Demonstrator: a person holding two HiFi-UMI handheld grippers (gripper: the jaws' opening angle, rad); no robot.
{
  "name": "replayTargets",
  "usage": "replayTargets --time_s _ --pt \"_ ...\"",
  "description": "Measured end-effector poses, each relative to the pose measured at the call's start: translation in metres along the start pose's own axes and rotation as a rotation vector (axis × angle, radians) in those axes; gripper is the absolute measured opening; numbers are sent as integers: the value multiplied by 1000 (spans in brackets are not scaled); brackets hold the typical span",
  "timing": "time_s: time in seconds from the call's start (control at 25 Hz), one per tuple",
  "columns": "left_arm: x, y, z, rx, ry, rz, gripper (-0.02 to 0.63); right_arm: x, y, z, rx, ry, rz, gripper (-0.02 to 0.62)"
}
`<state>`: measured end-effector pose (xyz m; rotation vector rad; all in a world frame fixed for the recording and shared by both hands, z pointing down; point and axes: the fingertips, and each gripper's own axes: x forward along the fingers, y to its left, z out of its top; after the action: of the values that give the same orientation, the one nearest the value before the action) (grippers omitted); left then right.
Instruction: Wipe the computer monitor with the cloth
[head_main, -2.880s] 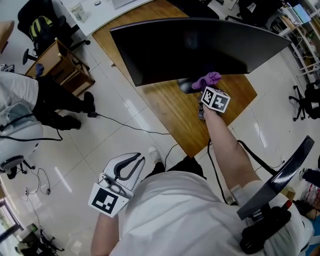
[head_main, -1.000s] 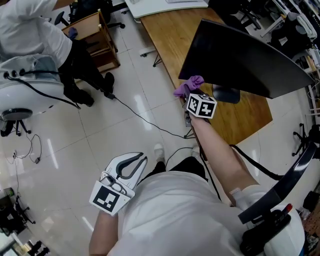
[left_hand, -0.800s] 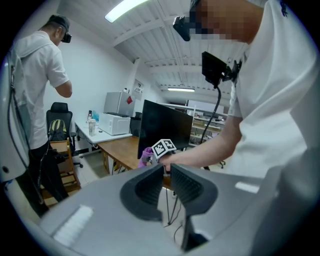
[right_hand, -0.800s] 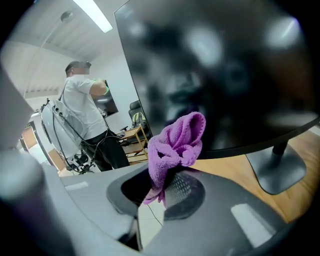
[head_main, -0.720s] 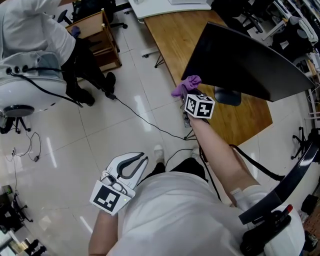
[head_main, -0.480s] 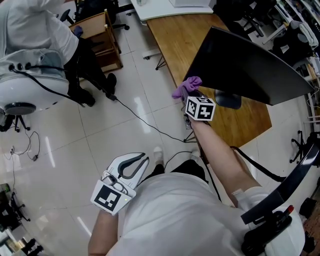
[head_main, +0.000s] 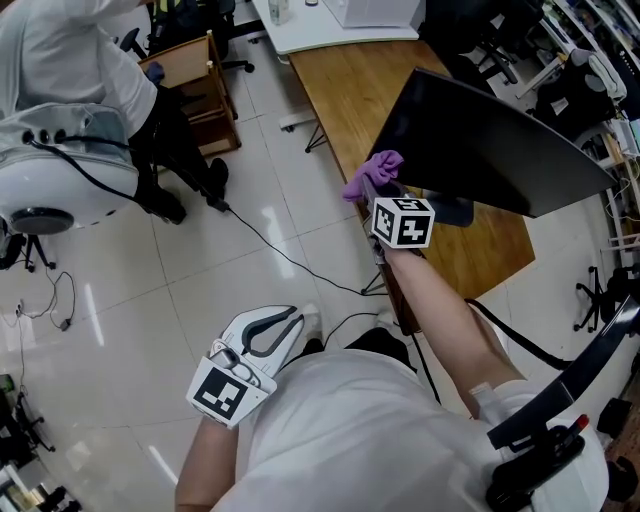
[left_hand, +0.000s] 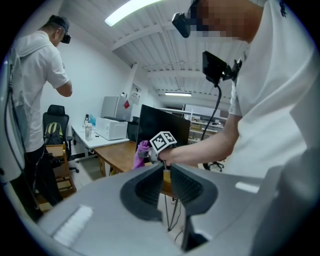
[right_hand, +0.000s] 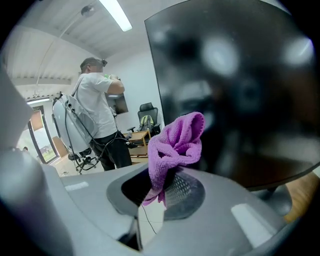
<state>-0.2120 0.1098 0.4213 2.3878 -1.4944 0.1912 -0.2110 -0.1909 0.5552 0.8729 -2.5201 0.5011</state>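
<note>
wooden desk (head_main: 340, 80) | person standing left (head_main: 70, 50) | black cable (head_main: 262, 238) on floor (head_main: 120, 300)

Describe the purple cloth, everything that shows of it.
The cloth is a purple rag that looks like fuzzy microfibre, bunched into soft folds rather than spread flat. Its lower end is pinched between the jaws of the right hand-held gripper. The bulk stands up above them and a small tail hangs below. It sits in front of the dark monitor, near the screen's left edge. Whether it touches the screen cannot be told.
</note>
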Motion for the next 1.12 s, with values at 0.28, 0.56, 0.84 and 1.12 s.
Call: replayTargets --time_s 0.28,0.56,0.84,1.12 --pt "2 -3 1 2 -21 -23 64 -24 17 45 -66 -41 22 48" --pt "10 1 5 6 -42 -28 64 -46 32 107 -118 -96 70 48" --pt "4 5 6 12 -79 -27 64 -70 42 166 -142 -168 83 48" --pt "6 6 14 8 -92 -38 64 -92 48 230 -152 -241 115 48"
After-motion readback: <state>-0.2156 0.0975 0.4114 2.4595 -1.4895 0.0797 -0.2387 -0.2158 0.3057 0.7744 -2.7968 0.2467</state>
